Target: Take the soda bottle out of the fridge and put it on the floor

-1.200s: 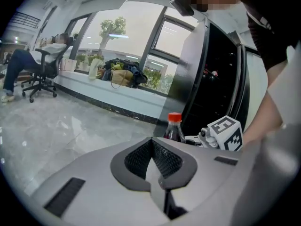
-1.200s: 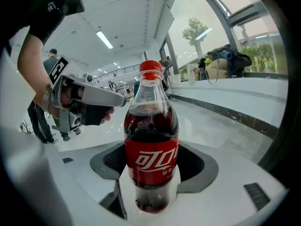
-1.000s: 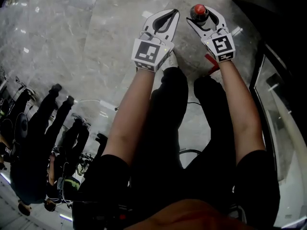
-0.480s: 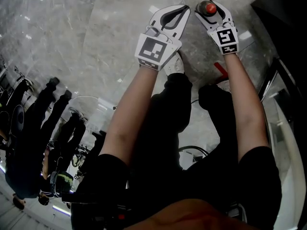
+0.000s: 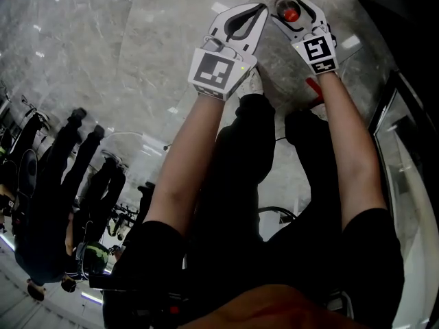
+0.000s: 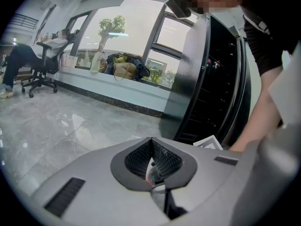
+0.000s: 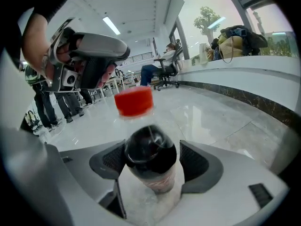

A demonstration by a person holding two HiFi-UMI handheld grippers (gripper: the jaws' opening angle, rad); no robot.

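Showing arms extended down: my R gripper (image 5: 292, 4) jaws apart round soda bottle (image 7: 149, 154), L gripper (image 6: 152, 145) jaws together; floor (image 6: 70, 126) open left

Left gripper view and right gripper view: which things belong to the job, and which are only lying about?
Job: soda bottle, right gripper around it, fridge, floor.
Lying about: office chair, bags.

soda bottle (image 7: 149, 157): red cap (image 7: 134, 101), dark cola | floor (image 5: 137, 46): grey veined marble | fridge (image 6: 207, 93): black
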